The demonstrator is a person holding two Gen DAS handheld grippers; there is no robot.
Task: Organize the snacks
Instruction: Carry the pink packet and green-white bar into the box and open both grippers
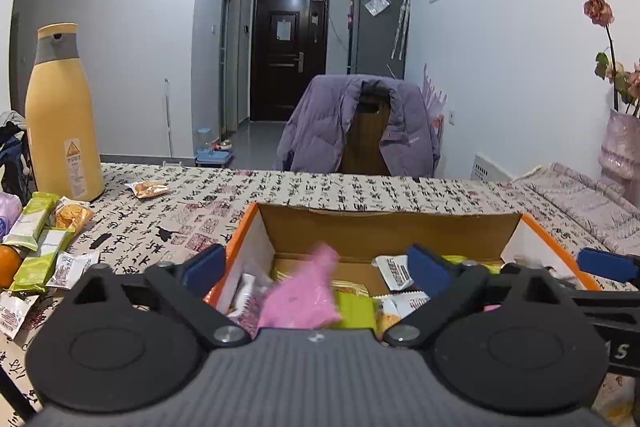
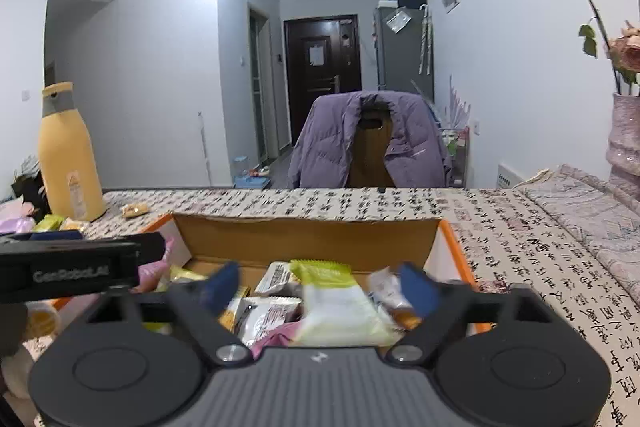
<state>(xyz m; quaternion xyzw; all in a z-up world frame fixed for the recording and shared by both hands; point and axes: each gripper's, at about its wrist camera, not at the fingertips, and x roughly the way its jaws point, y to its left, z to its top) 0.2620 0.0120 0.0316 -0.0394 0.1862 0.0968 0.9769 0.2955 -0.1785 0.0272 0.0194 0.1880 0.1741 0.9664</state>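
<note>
An open cardboard box with orange edges (image 1: 400, 227) (image 2: 304, 239) sits on the table and holds several snack packets. My left gripper (image 1: 316, 267) is open over the box's left part; a blurred pink packet (image 1: 304, 301) is between its fingers, untouched by the pads, over the pile. My right gripper (image 2: 320, 287) is open over the box's middle; a blurred green-and-white packet (image 2: 340, 303) lies between its fingers, apart from both pads. Each gripper shows at the edge of the other's view.
Loose snacks lie left of the box: green packets (image 1: 40, 243), white packets (image 1: 68, 269), an orange (image 1: 8, 265), a golden packet (image 1: 150, 189). A tall yellow bottle (image 1: 62, 115) stands at back left. A vase with flowers (image 2: 626, 147) stands at right. A chair with purple jacket (image 1: 360, 127) is behind the table.
</note>
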